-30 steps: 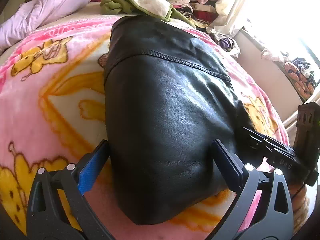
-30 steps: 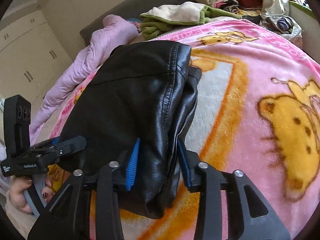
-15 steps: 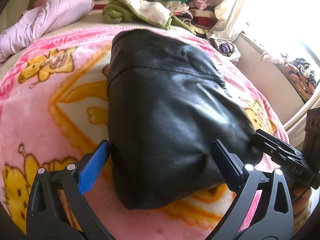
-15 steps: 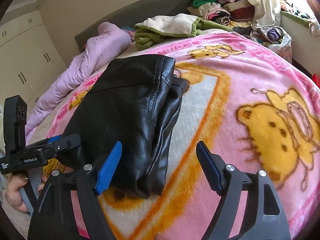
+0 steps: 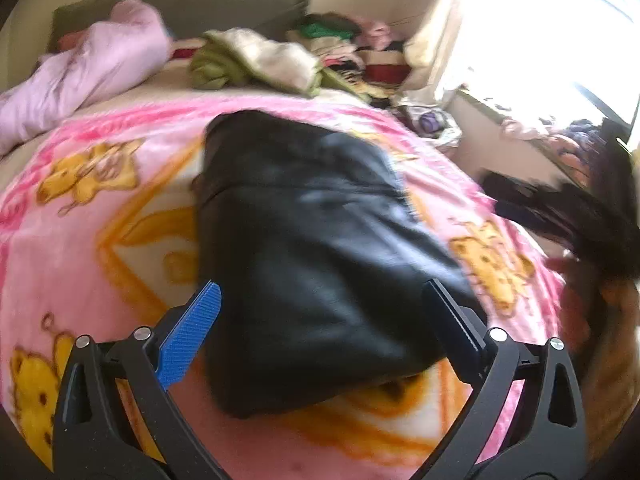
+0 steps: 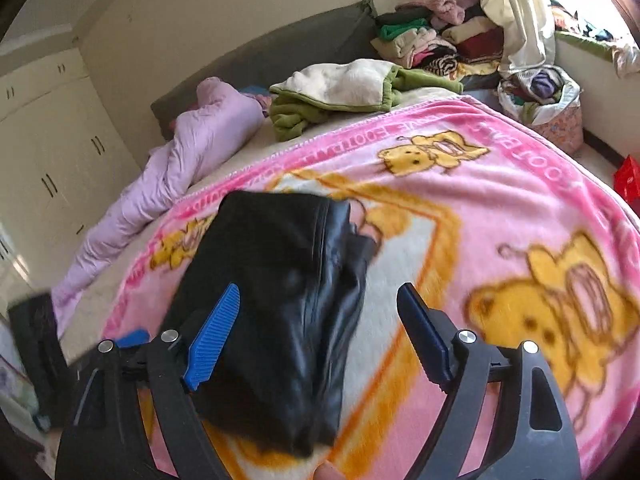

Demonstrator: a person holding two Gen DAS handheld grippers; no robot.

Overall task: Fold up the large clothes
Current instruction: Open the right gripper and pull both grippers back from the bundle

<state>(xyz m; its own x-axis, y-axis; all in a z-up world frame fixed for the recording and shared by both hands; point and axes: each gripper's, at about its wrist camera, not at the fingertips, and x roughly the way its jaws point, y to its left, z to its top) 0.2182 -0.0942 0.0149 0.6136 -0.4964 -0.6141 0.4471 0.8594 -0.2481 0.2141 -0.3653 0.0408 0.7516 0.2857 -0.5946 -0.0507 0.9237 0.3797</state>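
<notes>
A black leather garment (image 5: pixel 312 256) lies folded into a thick bundle on the pink cartoon blanket (image 5: pixel 80 240); it also shows in the right wrist view (image 6: pixel 276 300). My left gripper (image 5: pixel 320 328) is open and empty, raised over the bundle's near end. My right gripper (image 6: pixel 320 336) is open and empty, raised over the bundle's near right edge. In the left wrist view the right gripper is a dark blur (image 5: pixel 560 220) at the right.
A lilac quilt (image 6: pixel 188 152) lies along the bed's far left. A green and cream garment (image 6: pixel 344 92) sits beyond the blanket (image 6: pixel 500 200). Stacked clothes (image 6: pixel 436 44) and a full bag (image 6: pixel 540 96) stand at the back right. White cupboards (image 6: pixel 44 140) are at the left.
My right gripper opened and let go of the leather bundle's edge. Both grippers pulled back and up from the bundle, which stays on the blanket.
</notes>
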